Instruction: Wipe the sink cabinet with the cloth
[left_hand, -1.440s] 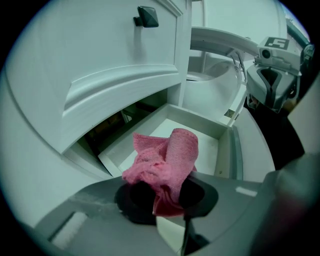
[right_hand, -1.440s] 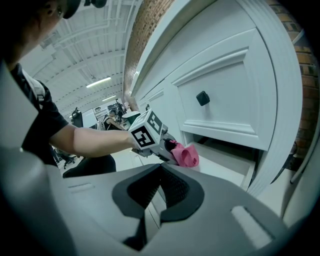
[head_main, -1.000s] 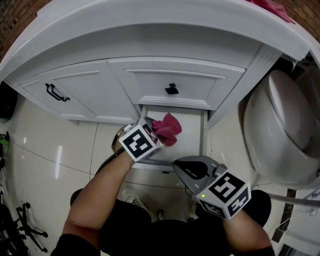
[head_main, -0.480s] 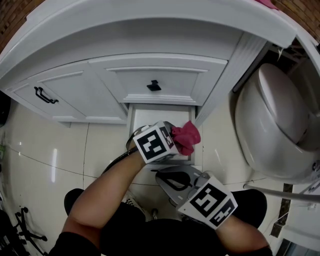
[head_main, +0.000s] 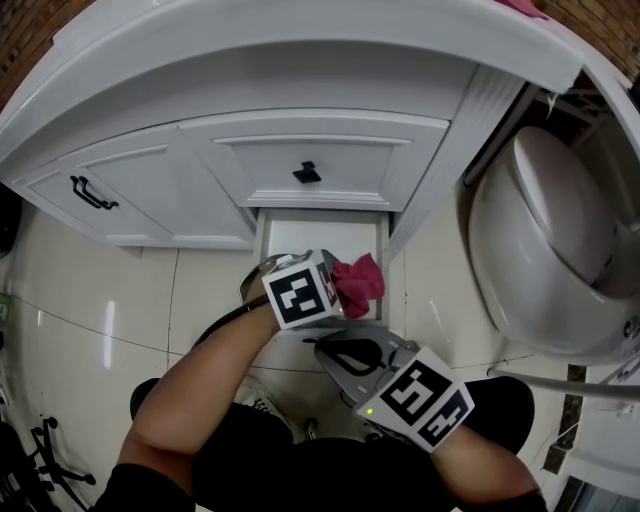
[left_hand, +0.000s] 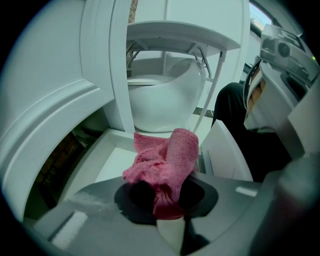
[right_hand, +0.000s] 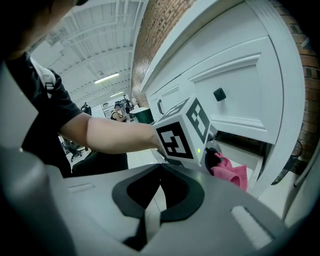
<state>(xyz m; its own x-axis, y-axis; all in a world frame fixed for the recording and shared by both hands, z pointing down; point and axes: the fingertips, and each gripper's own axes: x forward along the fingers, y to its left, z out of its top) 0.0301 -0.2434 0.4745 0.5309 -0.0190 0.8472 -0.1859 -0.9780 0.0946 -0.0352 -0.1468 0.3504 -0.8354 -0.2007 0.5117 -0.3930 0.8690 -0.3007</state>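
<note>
L gripper (left_hand: 165, 197) is clamped on a bunched pink cloth (left_hand: 167, 160). Most of the cloth sticks out past the tips, over the open bottom drawer (head_main: 300, 232) of the sink cabinet (head_main: 330, 165). Can't tell if it touches the drawer. R gripper (right_hand: 159, 185) is closed w/ nothing in it, just behind the L one.

Risks: only a small pinch of cloth is held, so dragging it over a drawer edge could pull it free. The R gripper is near enough to bump the L.
</note>
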